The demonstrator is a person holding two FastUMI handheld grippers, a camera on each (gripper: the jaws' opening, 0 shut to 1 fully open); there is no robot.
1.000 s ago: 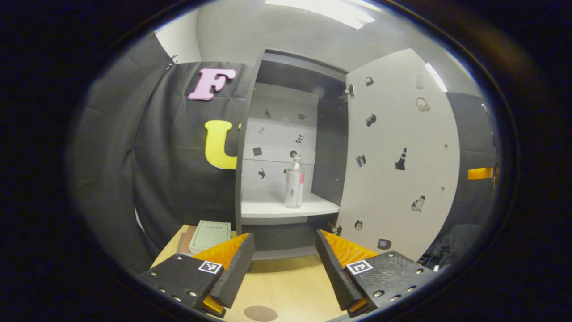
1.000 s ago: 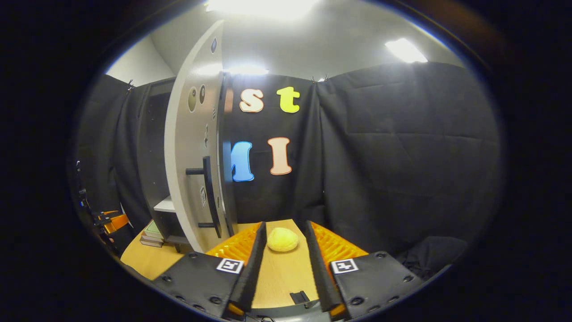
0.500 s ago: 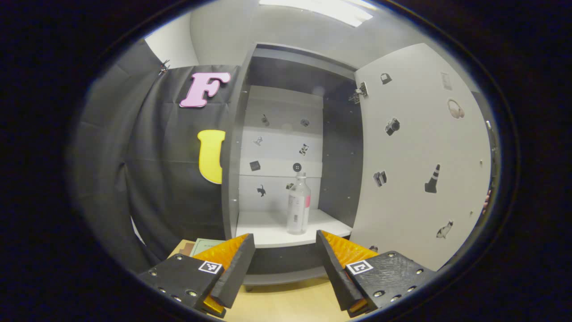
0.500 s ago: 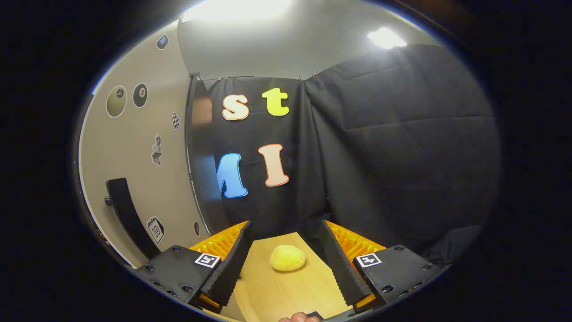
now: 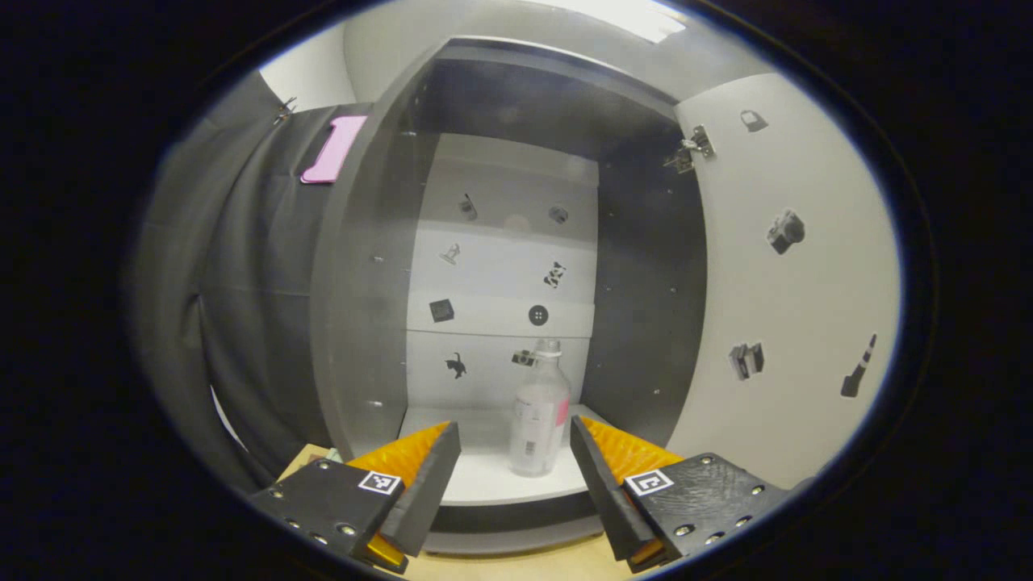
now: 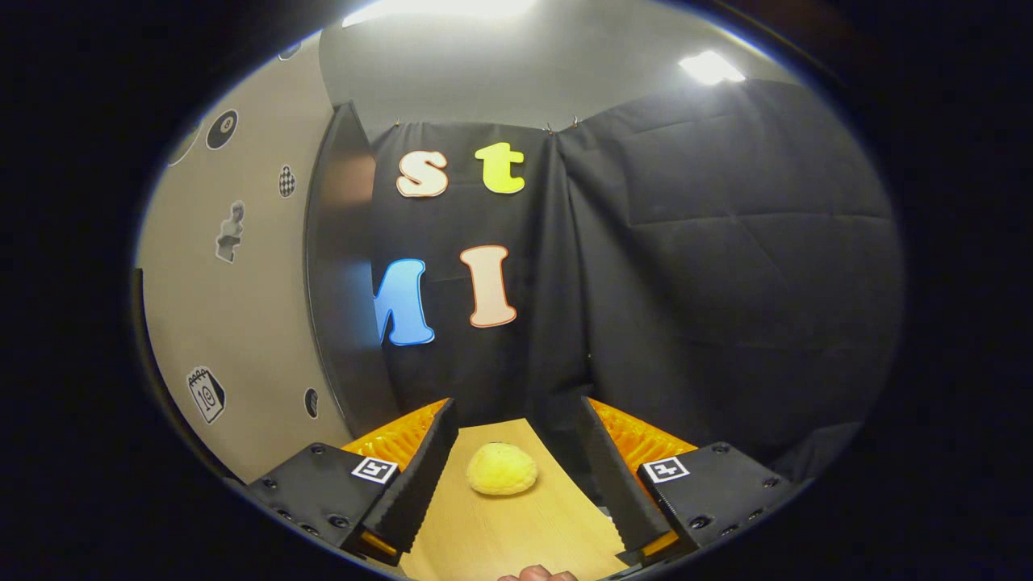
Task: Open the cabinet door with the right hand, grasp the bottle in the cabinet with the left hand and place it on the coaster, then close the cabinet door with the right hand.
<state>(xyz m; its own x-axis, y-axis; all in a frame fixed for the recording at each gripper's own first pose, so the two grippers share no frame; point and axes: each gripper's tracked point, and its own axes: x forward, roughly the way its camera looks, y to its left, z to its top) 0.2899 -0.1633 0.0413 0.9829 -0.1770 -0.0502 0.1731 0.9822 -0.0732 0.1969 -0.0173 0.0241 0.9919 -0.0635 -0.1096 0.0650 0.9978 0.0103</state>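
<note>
Both grippers, left (image 5: 513, 476) and right (image 6: 516, 472), gape empty: bottle (image 5: 538, 420) on white cabinet shelf (image 5: 484, 484), door (image 5: 791, 307) open.

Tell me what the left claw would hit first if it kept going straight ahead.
Probably the bottle standing on the cabinet shelf: it sits between the open left claw fingers, slightly right of centre. Depth is unclear.

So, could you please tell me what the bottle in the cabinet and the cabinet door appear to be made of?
The bottle looks like clear plastic or glass, since the pale shelf shows through its body; which one is uncertain. It has a pale cap and a label. The cabinet door seems a painted or laminated board: flat, matte, light grey, with small stickers and a metal hinge.
</note>
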